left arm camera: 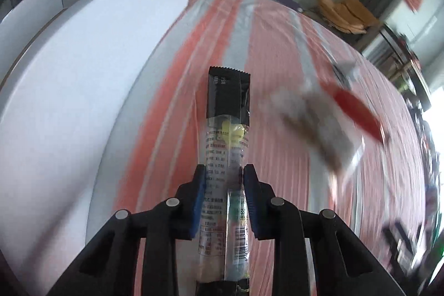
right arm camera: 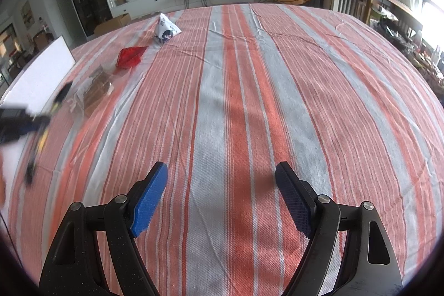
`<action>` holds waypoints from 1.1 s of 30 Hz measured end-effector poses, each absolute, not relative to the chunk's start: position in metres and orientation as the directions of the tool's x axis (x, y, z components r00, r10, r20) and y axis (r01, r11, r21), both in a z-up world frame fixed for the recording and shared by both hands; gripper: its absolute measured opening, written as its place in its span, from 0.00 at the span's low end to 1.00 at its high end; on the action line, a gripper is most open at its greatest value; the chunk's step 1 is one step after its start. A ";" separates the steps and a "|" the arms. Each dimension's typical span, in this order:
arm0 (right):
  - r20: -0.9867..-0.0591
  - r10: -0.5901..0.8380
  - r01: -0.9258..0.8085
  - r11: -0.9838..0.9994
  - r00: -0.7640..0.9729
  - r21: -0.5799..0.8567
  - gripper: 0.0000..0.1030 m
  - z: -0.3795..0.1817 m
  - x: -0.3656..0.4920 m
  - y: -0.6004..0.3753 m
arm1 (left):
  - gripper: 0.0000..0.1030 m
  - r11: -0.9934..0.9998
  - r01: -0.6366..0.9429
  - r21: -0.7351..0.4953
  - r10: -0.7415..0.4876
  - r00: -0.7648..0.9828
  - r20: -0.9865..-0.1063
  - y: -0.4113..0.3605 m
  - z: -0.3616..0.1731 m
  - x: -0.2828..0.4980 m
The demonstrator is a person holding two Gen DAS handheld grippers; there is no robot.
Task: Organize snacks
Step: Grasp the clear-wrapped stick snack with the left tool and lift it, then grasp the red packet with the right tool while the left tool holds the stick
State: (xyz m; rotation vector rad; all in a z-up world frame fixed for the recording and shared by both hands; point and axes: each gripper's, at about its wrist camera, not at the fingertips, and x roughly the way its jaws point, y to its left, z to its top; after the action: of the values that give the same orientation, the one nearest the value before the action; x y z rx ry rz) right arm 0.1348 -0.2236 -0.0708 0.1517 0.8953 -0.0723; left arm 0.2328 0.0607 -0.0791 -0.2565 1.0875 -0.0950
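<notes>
My left gripper (left arm camera: 224,171) is shut on a long snack stick packet (left arm camera: 228,101), clear in the middle with black ends, which points away over the striped cloth beside the white box (left arm camera: 83,74). In the right wrist view that gripper (right arm camera: 33,122) and its packet (right arm camera: 41,138) are a blur at the left edge. My right gripper (right arm camera: 222,174) is open above bare cloth with nothing between its blue pads. On the cloth lie a red packet (right arm camera: 130,56), a clear packet with brown contents (right arm camera: 95,92) and a white triangular bag (right arm camera: 166,28).
The table wears a red, grey and white striped cloth (right arm camera: 249,101). The white box (right arm camera: 41,74) stands at its left edge. In the left wrist view the red packet (left arm camera: 355,107) and brown packet (left arm camera: 313,126) are blurred at the right. A TV stand and an orange chair stand beyond the table.
</notes>
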 end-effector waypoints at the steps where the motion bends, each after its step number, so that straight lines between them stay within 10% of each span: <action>1: -0.782 0.000 0.126 0.987 0.624 0.101 0.80 -0.071 0.135 -0.224 | 0.35 0.973 -0.033 -0.230 -0.188 0.471 -0.862 0.058 -0.079 0.222; 6: -0.783 -0.003 0.126 0.987 0.622 0.097 0.80 -0.071 0.135 -0.224 | 0.81 0.989 0.046 -0.142 -0.145 0.504 -0.852 0.052 -0.081 0.195; 12: -0.783 -0.005 0.126 0.987 0.621 0.094 0.80 -0.071 0.135 -0.224 | 0.98 0.995 0.099 -0.010 -0.065 0.574 -0.816 0.041 -0.094 0.195; 23: -0.817 0.039 0.026 0.997 0.575 0.066 0.87 -0.067 0.149 -0.206 | 1.00 0.996 0.085 -0.016 -0.063 0.584 -0.809 0.044 -0.098 0.203; 29: -0.631 0.072 -0.142 0.988 0.772 -0.062 0.90 0.032 0.204 -0.160 | 1.00 0.996 0.083 -0.015 -0.061 0.585 -0.809 0.044 -0.097 0.201; 33: -0.803 0.037 -0.303 0.936 0.595 -0.181 0.87 0.019 0.292 -0.107 | 1.00 0.996 0.083 -0.016 -0.062 0.585 -0.809 0.044 -0.098 0.201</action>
State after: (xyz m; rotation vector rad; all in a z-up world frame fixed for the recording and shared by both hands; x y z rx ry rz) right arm 0.2917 -0.1075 0.0186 -0.3148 0.9164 0.2011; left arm 0.2009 0.0442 -0.0977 0.0244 0.9423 -0.0849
